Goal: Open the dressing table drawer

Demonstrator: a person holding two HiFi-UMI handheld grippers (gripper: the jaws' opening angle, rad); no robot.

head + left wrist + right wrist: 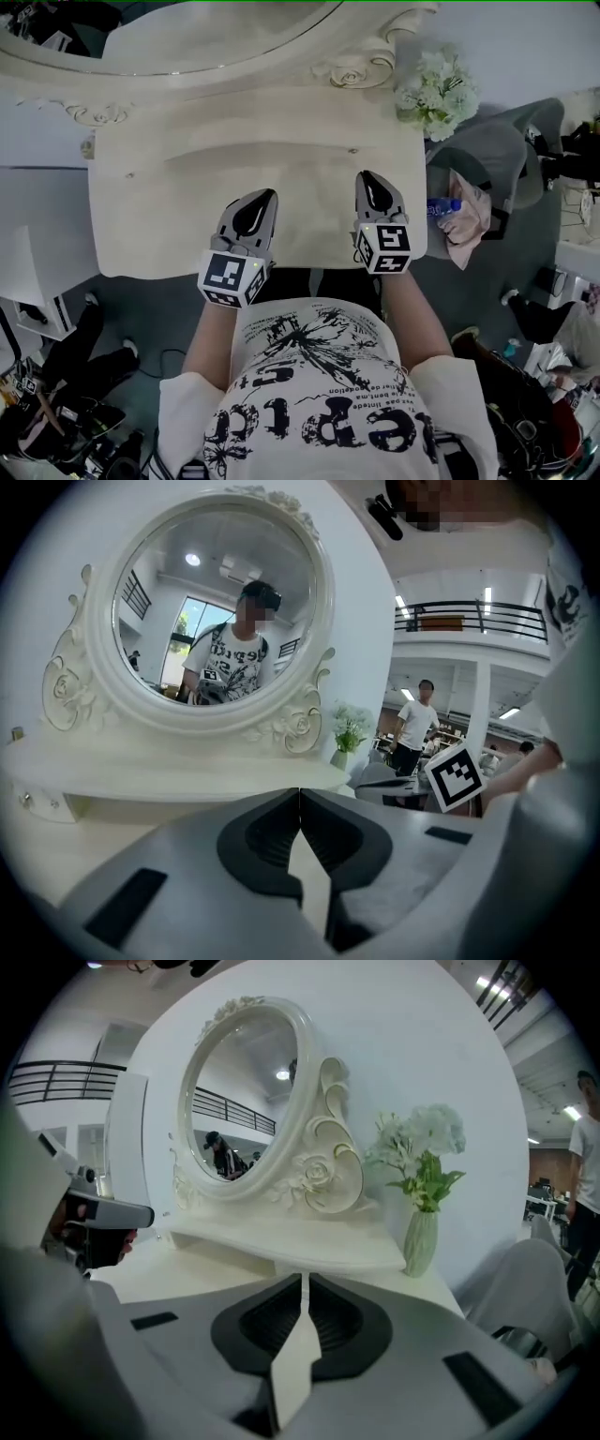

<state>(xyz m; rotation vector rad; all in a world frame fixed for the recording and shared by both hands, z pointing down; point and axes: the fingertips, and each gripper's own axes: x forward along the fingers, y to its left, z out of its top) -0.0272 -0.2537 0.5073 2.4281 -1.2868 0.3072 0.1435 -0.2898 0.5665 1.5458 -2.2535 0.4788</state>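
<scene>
Both arms reach forward over the near edge of the cream carved dressing table (pixel 169 225), and each gripper tilts slightly downward. The left gripper (pixel 268 197) and the right gripper (pixel 366 178) hang side by side above the tabletop. Both have their jaws closed tip to tip with nothing between them.

Ahead, the tabletop is bare up to the raised shelf (pixel 253 150) under the oval white-framed mirror (pixel 216 37). No view shows the drawer; the table's front is hidden beneath that near edge.

A pale green vase of white flowers (pixel 420 1237) stands at the right back corner. A grey chair (pixel 492 159) draped with pink cloth (pixel 469 220) sits just beside the table's right end.
</scene>
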